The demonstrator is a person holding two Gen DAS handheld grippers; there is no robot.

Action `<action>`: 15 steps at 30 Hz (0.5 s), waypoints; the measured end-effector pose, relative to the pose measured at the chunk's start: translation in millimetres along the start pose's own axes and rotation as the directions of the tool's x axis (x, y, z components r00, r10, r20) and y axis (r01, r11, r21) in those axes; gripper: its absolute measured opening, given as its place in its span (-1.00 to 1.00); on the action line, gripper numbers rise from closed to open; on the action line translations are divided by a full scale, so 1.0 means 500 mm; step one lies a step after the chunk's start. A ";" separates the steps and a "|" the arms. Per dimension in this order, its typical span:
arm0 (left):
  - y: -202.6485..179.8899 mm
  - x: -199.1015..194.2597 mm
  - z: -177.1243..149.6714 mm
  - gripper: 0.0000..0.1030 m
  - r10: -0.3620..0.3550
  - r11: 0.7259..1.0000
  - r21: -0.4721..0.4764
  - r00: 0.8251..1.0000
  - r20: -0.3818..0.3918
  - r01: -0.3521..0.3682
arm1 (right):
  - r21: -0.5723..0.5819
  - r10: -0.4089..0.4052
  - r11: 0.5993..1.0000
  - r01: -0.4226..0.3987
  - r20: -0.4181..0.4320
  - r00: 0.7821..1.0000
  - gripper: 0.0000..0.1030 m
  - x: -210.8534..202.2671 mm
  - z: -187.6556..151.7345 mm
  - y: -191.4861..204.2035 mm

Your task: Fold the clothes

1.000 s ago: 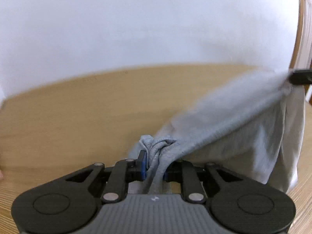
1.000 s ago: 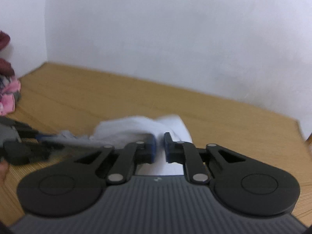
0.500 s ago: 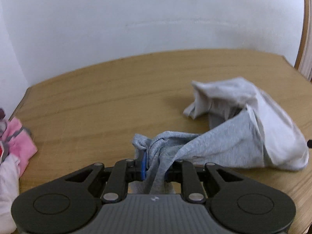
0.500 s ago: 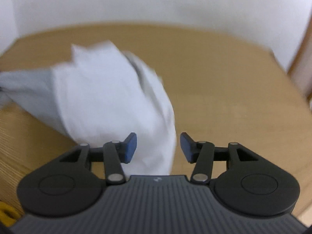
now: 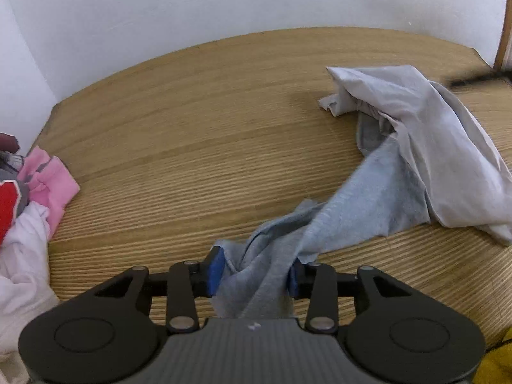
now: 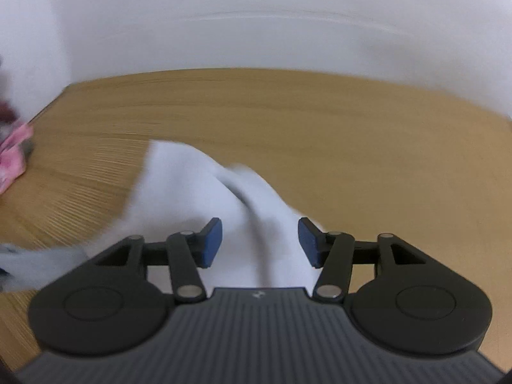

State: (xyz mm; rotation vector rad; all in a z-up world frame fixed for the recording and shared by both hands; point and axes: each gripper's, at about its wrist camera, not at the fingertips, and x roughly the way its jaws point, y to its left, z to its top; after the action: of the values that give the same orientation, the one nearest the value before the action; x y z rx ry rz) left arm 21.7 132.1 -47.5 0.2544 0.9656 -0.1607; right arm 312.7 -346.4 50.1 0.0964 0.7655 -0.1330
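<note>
Lying crumpled on grained wood, soft grey garment.

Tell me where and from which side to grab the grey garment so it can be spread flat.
Grip the grey garment at its free corner on the far side, coming from the open wooden table to its left. That flap lies thin and exposed; the rest is bunched and layered.

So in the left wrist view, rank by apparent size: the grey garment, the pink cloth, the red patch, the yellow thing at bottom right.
1. grey garment, largest by far.
2. pink cloth.
3 and 4. red patch and yellow thing: both cut off by the frame edge, so I can't rank them.
</note>
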 end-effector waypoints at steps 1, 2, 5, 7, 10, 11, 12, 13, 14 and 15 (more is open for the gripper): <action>-0.008 0.005 -0.004 -0.03 -0.003 1.000 0.008 1.000 -0.003 0.003 | -0.042 0.028 0.999 -0.029 -0.022 0.999 0.27 0.031 0.036 0.022; -0.015 0.015 -0.008 0.00 -0.002 1.000 0.015 1.000 -0.005 0.002 | -0.084 0.055 0.995 -0.059 -0.045 0.997 0.29 0.063 0.072 0.045; -0.029 0.056 -0.024 0.13 0.017 1.000 0.019 1.000 -0.015 -0.017 | -0.190 0.055 0.978 -0.085 -0.159 0.986 0.29 0.168 0.141 0.111; -0.033 0.085 -0.025 0.15 0.033 0.999 -0.003 0.999 -0.028 -0.034 | -0.256 0.016 0.964 -0.077 -0.233 0.972 0.29 0.239 0.164 0.141; -0.028 0.114 -0.019 0.06 0.035 0.999 -0.028 0.999 -0.033 -0.036 | -0.311 -0.057 0.949 -0.046 -0.315 0.947 0.15 0.312 0.163 0.163; -0.027 0.121 -0.011 -0.15 0.011 0.999 -0.032 1.000 -0.028 -0.012 | -0.299 -0.047 0.953 -0.055 -0.325 0.944 -0.06 0.312 0.152 0.161; -0.025 0.122 -0.002 -0.64 -0.019 0.999 -0.029 0.999 -0.032 0.018 | -0.279 -0.028 0.958 -0.073 -0.340 0.940 -0.59 0.306 0.147 0.158; -0.025 0.122 0.007 -0.68 -0.034 0.999 -0.026 0.999 -0.032 0.033 | -0.251 -0.011 0.965 -0.077 -0.331 0.944 -0.71 0.296 0.151 0.148; -0.026 0.119 0.017 -0.70 -0.036 0.999 -0.020 0.999 -0.021 0.036 | -0.223 0.006 0.971 -0.082 -0.321 0.947 -0.78 0.285 0.156 0.137; -0.027 0.112 0.030 -0.74 -0.032 0.999 -0.012 0.999 -0.006 0.032 | -0.210 0.013 0.975 -0.079 -0.298 0.954 -0.83 0.270 0.155 0.118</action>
State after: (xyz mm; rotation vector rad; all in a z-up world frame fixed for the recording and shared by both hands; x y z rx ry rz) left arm 61.7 113.6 -87.8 0.2286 0.9766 -0.1838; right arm 471.1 -310.0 14.2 -0.0785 1.0717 0.0125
